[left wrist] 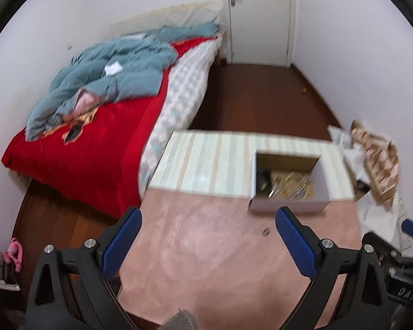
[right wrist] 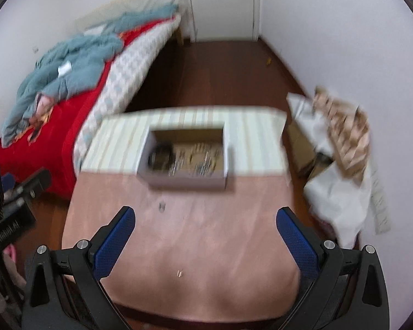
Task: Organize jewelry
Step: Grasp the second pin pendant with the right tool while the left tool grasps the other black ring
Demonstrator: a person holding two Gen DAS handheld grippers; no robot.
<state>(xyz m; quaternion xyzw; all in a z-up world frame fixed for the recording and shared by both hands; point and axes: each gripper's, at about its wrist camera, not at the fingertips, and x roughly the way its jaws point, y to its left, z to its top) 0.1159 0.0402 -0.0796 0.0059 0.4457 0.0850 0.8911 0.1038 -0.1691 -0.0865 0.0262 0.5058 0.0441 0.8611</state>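
An open white cardboard box (left wrist: 289, 205) (right wrist: 184, 181) sits on the table where the pink cloth (left wrist: 206, 247) (right wrist: 195, 233) meets the striped cloth (left wrist: 206, 159) (right wrist: 250, 143). Inside lie several metal jewelry pieces (right wrist: 203, 162) and a dark item (right wrist: 159, 154). A small ring (left wrist: 266, 231) (right wrist: 161, 206) lies on the pink cloth in front of the box. Another small piece (right wrist: 179, 273) lies nearer me. My left gripper (left wrist: 208, 222) is open and empty above the pink cloth. My right gripper (right wrist: 205, 220) is open and empty, the small piece between its fingers.
A bed (left wrist: 90, 148) (right wrist: 55, 126) with a red blanket and a blue-grey quilt stands left of the table. Crumpled white paper and a brown patterned wrap (left wrist: 377, 159) (right wrist: 344, 143) are piled at the right by the wall. Dark wood floor leads to a white door (left wrist: 261, 16).
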